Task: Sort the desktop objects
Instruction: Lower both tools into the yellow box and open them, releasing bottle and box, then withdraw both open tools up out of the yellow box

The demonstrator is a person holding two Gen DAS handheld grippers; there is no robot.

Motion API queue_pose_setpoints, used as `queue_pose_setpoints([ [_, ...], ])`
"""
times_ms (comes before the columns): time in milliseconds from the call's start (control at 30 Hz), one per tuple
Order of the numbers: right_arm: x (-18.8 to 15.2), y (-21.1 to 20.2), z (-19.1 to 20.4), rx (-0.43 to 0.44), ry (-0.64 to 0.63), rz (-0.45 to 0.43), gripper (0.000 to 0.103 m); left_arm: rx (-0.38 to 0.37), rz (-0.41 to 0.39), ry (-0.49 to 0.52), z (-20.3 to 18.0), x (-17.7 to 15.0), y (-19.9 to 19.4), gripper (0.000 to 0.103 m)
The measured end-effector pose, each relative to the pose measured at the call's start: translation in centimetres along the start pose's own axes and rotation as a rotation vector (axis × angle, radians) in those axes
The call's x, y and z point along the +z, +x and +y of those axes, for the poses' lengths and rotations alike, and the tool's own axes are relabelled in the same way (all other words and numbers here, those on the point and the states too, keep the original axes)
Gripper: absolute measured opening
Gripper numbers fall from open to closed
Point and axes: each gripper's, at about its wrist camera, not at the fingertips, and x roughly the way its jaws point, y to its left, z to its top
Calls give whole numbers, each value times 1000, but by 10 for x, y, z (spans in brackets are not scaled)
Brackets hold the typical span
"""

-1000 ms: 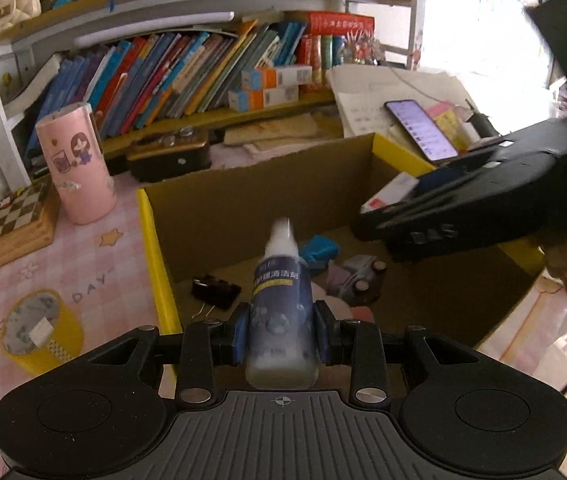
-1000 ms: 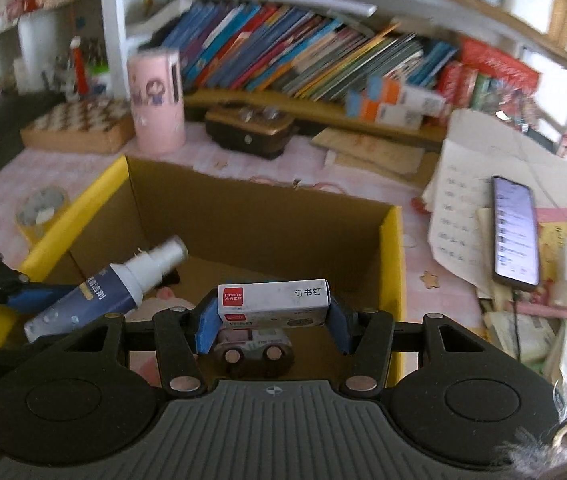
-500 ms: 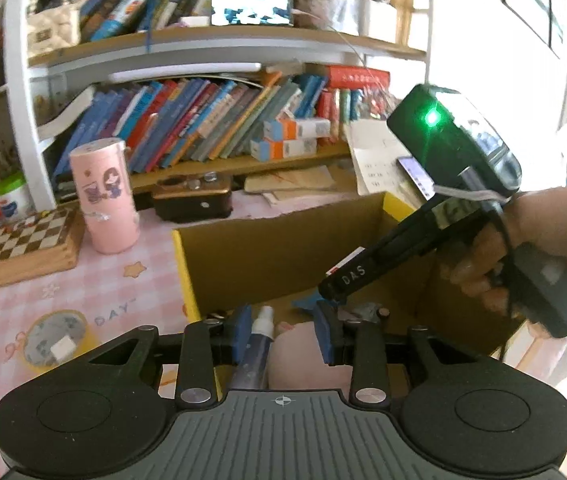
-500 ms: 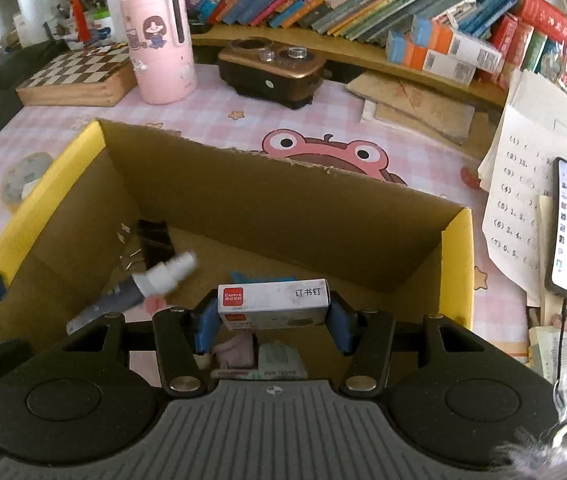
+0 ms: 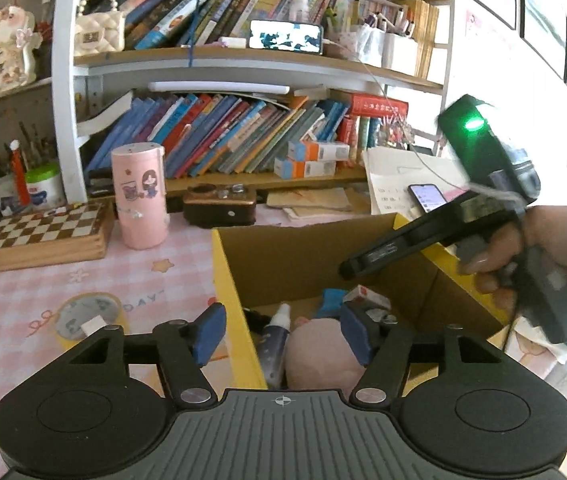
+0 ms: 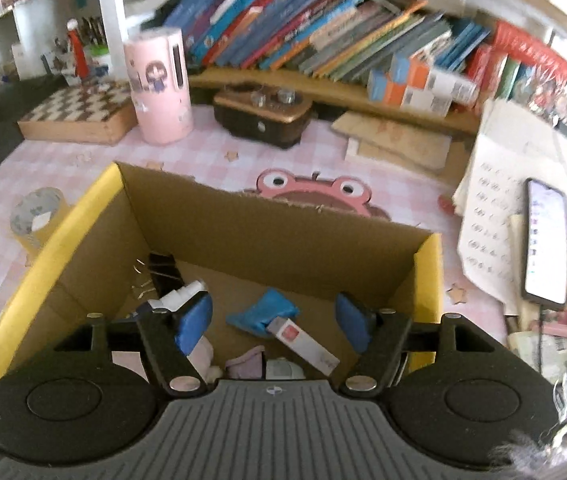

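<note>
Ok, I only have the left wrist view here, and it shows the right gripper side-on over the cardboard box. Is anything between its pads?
Observer: No. The right wrist view shows the right gripper with its jaws opening and nothing between them. A white staple box lies on the floor of the cardboard box below.
Operator: What is it lying next to?
Observer: Its red-marked end lies against a crumpled blue object, apparently touching it.
Operator: Anything in the far corner?
Observer: Black binder clips sit in the far left corner, just beyond the spray bottle's white nozzle.
</note>
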Motion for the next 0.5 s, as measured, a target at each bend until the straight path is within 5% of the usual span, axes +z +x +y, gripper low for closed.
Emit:
queue_pose_setpoints([
  [500,-59,-98,12,-161,121,-253,68,5,-15,-17,23,-22,-38,79],
])
